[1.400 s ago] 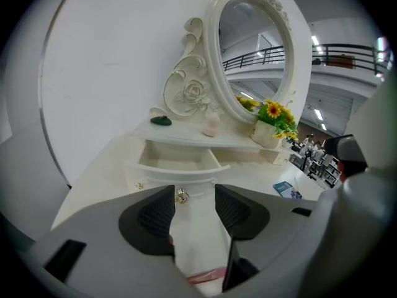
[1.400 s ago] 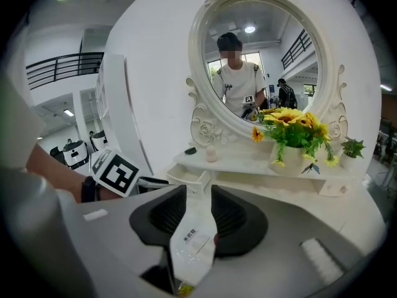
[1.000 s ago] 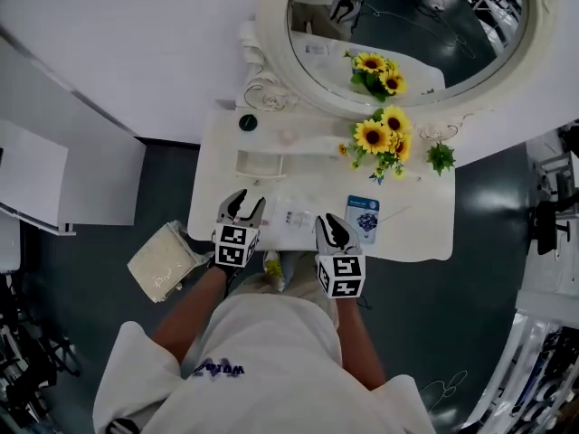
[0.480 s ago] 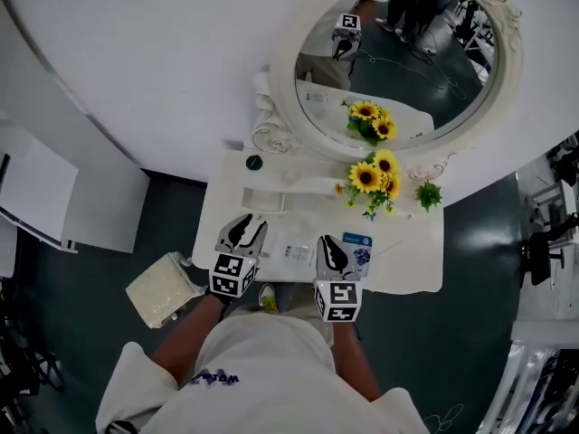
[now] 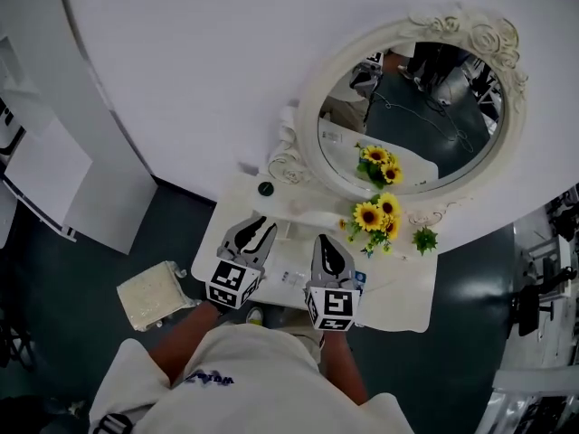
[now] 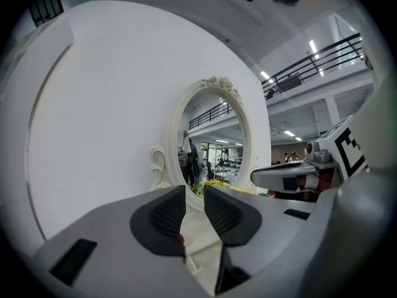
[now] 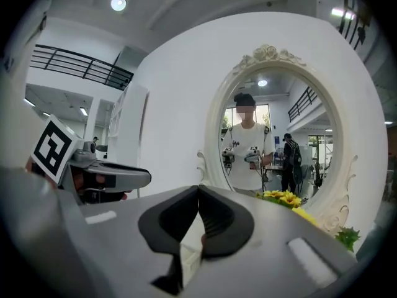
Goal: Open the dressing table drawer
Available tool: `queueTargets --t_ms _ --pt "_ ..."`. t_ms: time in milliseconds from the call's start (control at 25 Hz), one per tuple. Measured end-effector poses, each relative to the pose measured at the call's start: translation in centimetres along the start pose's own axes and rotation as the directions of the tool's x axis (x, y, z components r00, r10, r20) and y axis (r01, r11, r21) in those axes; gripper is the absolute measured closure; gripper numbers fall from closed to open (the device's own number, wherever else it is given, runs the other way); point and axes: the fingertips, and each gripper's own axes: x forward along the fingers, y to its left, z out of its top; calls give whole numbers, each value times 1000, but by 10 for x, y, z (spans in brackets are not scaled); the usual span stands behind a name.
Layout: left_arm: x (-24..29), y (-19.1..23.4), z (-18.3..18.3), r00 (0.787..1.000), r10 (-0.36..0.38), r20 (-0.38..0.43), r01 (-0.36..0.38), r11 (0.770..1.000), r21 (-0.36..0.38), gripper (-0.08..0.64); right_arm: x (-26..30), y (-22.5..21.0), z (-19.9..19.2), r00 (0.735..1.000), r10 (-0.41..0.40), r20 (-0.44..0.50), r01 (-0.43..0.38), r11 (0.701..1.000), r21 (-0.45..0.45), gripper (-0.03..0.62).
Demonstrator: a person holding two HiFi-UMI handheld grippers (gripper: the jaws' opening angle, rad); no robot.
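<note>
Head view from above: we held the left gripper [image 5: 258,227] and the right gripper [image 5: 324,240] side by side over the near edge of the white dressing table [image 5: 403,301], both aimed toward the ornate oval mirror [image 5: 412,116] on the white wall. The left gripper's jaws had just been closing and stood narrowly apart, with nothing between the pads. The right gripper's jaws had just closed until their tips met, also on nothing. We could not make out the drawer itself. Its place under the tabletop's near edge was hidden by the grippers and the person's body. A bunch of sunflowers [image 5: 375,215] stood on the tabletop just before the mirror, with a small green sprig [image 5: 423,240] to its right and a small dark round object [image 5: 265,189] near the back left corner. A pale padded block [image 5: 149,294] lay on the dark floor, left of the table. In the right gripper view the mirror reflected the person holding both grippers.
</note>
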Motion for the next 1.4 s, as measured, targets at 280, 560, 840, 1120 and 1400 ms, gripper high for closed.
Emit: queueTargets --t_ms 280,560,840,1120,1400 --pt "-4 -7 38 997 -15 79 15 1000 2 525 -9 -8 30 999 -15 51 15 1000 -9 581" --pt "-9 -15 38 997 -24 78 23 1000 16 538 -11 1 31 999 6 49 -6 1000 6 581" --pt "-19 -9 42 996 -9 85 7 1000 24 551 -13 9 35 998 19 53 -19 1000 -5 581" --pt "-23 -10 38 997 -15 75 14 1000 13 551 -16 10 32 999 17 42 -17 1000 -1 581" --pt "-20 -16 41 997 -34 75 33 999 14 551 -19 6 32 999 13 36 -13 1000 -3 581"
